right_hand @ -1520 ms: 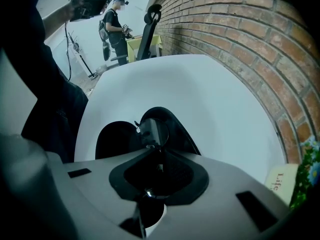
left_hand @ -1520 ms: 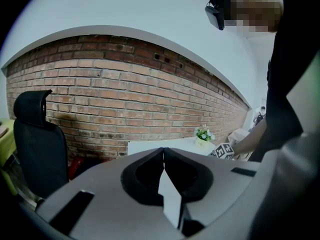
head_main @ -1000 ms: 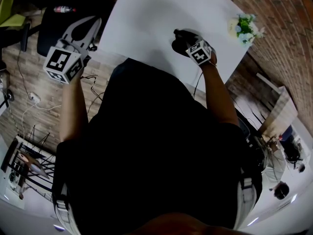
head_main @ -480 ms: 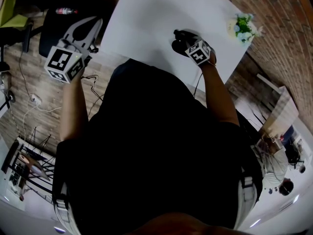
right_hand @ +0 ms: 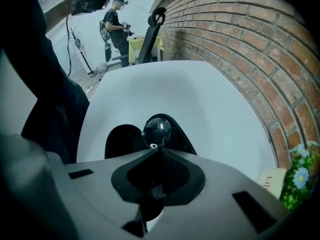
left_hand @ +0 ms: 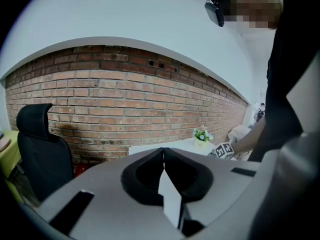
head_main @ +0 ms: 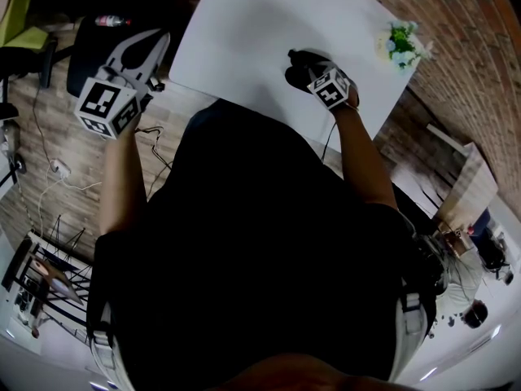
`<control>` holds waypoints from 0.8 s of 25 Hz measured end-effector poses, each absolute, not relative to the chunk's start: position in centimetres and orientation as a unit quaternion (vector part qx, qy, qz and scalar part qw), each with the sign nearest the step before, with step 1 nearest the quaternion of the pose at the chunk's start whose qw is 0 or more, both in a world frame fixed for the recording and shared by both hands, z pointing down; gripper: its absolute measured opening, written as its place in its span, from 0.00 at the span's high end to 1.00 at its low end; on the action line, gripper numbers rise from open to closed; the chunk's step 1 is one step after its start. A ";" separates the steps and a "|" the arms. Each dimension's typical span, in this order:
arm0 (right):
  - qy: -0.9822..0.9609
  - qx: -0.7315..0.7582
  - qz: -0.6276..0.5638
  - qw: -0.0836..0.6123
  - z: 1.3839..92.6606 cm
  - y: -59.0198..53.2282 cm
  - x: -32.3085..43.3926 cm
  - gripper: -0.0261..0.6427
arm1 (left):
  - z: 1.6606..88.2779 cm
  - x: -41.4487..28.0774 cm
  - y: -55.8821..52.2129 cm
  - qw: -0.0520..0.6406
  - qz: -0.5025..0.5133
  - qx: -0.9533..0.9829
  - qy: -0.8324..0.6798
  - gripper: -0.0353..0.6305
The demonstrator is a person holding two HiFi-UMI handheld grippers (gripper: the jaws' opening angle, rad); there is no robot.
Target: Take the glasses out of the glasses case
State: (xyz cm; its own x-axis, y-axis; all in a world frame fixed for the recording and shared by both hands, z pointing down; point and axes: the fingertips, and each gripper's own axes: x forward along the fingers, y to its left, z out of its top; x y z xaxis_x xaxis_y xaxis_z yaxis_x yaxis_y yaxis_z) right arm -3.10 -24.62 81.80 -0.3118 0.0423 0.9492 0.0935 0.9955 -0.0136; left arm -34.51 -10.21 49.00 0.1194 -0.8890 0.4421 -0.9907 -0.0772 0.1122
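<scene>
The black glasses case (right_hand: 120, 140) lies open on the white table (right_hand: 165, 91), near its front edge. Dark glasses show as one round lens (right_hand: 157, 130) standing up over the case. My right gripper (right_hand: 159, 150) has its jaws closed together at the lens's lower rim, shut on the glasses. In the head view the right gripper (head_main: 308, 70) sits right over the case (head_main: 293, 73). My left gripper (head_main: 153, 41) is held in the air left of the table, above the floor; in the left gripper view its jaws (left_hand: 163, 154) meet with nothing between them.
A small pot of flowers (head_main: 401, 43) and a card (right_hand: 270, 184) stand at the table's right end by the brick wall (right_hand: 240, 44). A black office chair (left_hand: 37, 144) is off to the left. Another person (right_hand: 117, 26) stands beyond the table's far end.
</scene>
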 end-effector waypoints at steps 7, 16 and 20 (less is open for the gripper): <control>-0.814 -0.030 -0.025 0.579 80.3 -24.5 -2.8 0.92 | 48.1 -33.5 -9.7 0.186 0.128 0.726 -0.650 0.93; -0.829 -0.011 -0.032 0.557 78.2 -24.6 -2.4 0.92 | 47.0 -32.0 -9.1 0.175 0.128 0.731 -0.647 0.93; -0.837 -0.002 -0.031 0.546 77.2 -24.6 -2.2 0.92 | 46.4 -31.3 -9.1 0.170 0.130 0.735 -0.644 0.93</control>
State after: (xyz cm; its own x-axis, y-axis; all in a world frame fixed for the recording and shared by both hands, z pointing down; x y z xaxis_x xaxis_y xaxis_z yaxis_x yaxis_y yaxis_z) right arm -2.20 -24.59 77.22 -0.4032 -0.0309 0.9146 0.0368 0.9981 0.0499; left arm -31.28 -9.12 46.45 0.1379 -0.9020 0.4091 -0.9900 -0.1137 0.0831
